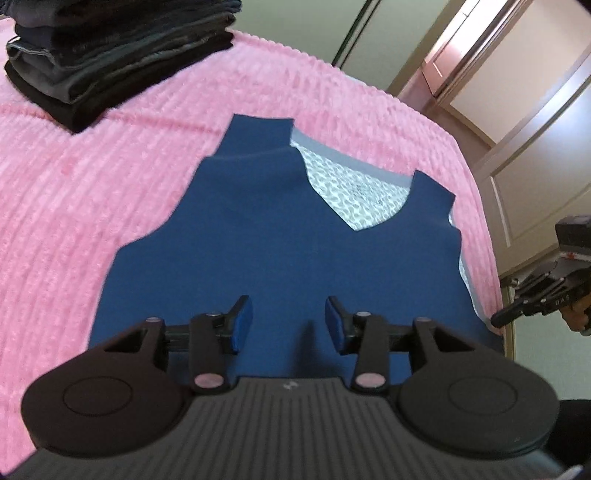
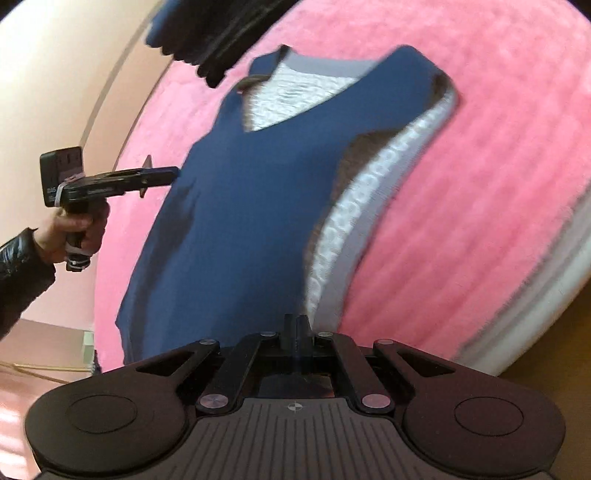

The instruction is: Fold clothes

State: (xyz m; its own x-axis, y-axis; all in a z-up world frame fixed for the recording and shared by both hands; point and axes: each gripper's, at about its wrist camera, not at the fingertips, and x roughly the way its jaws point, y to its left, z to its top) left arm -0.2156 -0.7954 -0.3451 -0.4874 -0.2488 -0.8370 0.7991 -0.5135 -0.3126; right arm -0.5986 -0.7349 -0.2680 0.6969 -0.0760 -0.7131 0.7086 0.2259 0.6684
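A navy blue sleeveless top (image 1: 280,236) with a white patterned lining lies flat on the pink bedspread (image 1: 74,206). My left gripper (image 1: 288,321) is open and empty, hovering over the top's lower part. My right gripper (image 2: 297,325) is shut at the top's hem (image 2: 221,332); whether cloth is pinched between the fingers cannot be seen. In the right wrist view the top (image 2: 251,192) lies lengthwise with its right side edge turned up, showing the white lining (image 2: 354,206). The left gripper (image 2: 162,173) shows there at the top's left edge. The right gripper (image 1: 509,314) shows at the bed's right edge.
A stack of folded dark clothes (image 1: 110,59) sits at the far left of the bed, also at the top of the right wrist view (image 2: 221,33). Closet doors (image 1: 535,110) stand beyond the bed's right edge (image 1: 491,236).
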